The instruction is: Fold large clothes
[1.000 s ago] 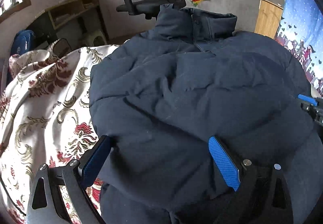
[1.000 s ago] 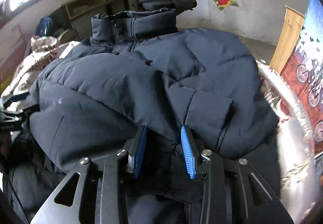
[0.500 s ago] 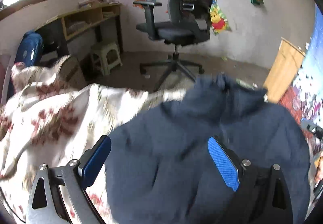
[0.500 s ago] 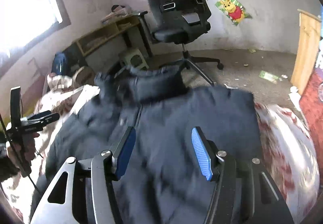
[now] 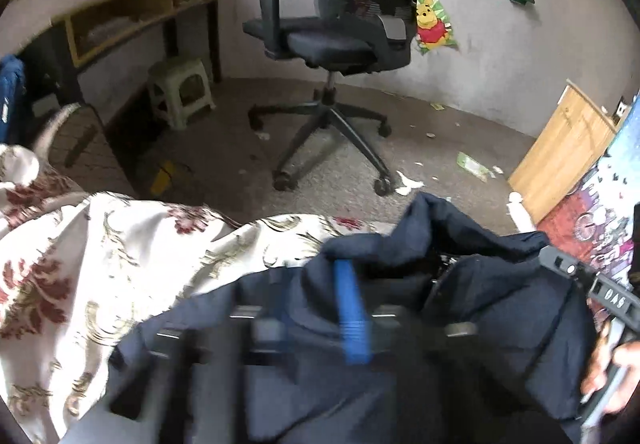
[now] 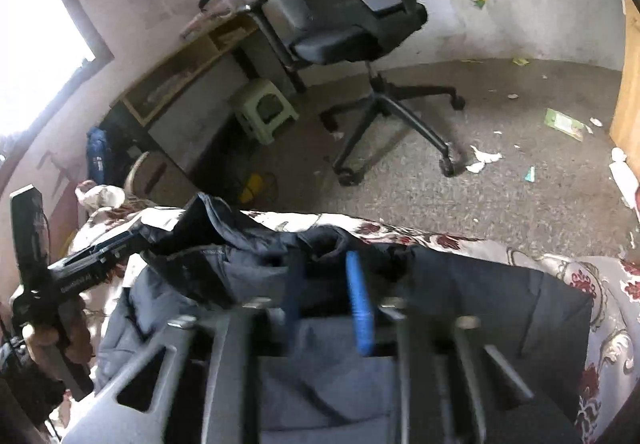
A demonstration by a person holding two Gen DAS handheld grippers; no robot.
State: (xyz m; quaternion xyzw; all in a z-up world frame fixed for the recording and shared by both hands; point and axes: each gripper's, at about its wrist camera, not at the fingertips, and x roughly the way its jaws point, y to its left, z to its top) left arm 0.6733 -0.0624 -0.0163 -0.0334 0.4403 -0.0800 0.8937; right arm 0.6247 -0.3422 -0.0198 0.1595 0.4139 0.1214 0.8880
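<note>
Bright window (image 6: 36,56): right wrist only

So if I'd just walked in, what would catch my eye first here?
Probably the dark navy jacket bunched up low in both views on a floral bedspread, with each blue-padded tool, the left tool and the right tool, pinched shut on its fabric. Behind it, a black office chair stands on the littered floor.

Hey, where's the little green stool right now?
The green stool stands on the floor under the end of the wooden desk, left of the office chair in both wrist views.
</note>
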